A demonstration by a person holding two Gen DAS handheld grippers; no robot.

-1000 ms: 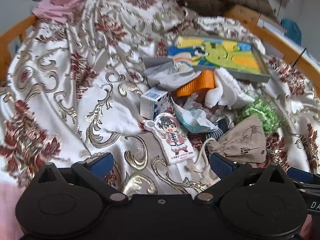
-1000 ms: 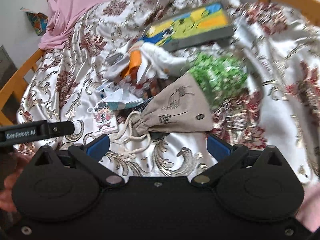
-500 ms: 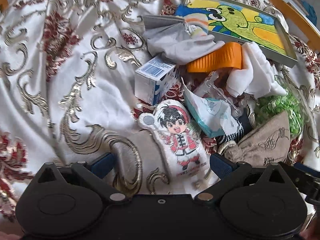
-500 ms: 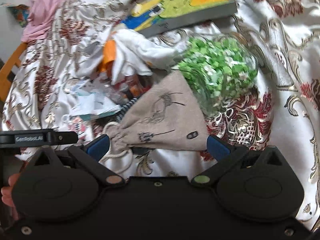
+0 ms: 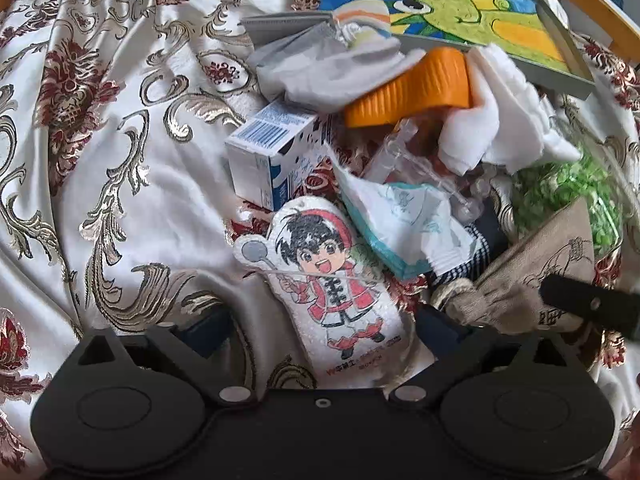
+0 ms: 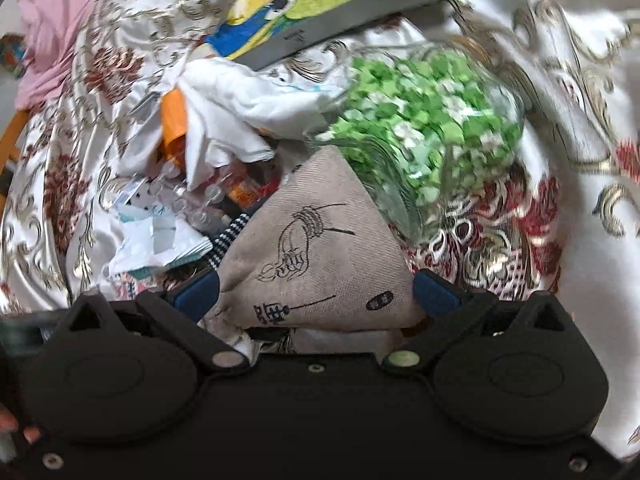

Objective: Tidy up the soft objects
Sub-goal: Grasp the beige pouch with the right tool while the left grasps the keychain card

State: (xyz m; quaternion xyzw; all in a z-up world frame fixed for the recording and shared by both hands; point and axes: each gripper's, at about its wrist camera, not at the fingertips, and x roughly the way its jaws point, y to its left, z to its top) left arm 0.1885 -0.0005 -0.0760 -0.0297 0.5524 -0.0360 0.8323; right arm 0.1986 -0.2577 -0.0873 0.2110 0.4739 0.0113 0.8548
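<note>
1. Since a second ago both grippers have dropped toward the heap on the bedspread (image 5: 132,168), so the pile fills each view and the pillows at the head of the bed are out of sight.
2. The left gripper (image 5: 320,324) now straddles the lower end of the flat cartoon-boy plush (image 5: 320,276). Its jaws have just been closing a little, with the plush between them, but they stand wide and neither pad presses on it: nothing is gripped yet.
3. The right gripper (image 6: 316,294) is released too, with its jaws spread on either side of the tan drawstring pouch (image 6: 316,264). The left pad sits at the pouch's edge; I cannot tell whether it touches.
4. Just beyond the left gripper, to its right, lie a crumpled tissue packet (image 5: 404,224) and the pouch's gathered neck.
5. Further out are a small carton (image 5: 276,156), an orange plastic piece (image 5: 412,88), white cloth (image 5: 500,120) and, farthest, a framed picture (image 5: 460,20).
6. Ahead of the right gripper, past the pouch, a clear bag of green bits (image 6: 420,120) rests against it.
7. In my judgement each hand is lined up on one soft thing, so closing and lifting comes next. The cord and the tissue packet may drag along.
</note>
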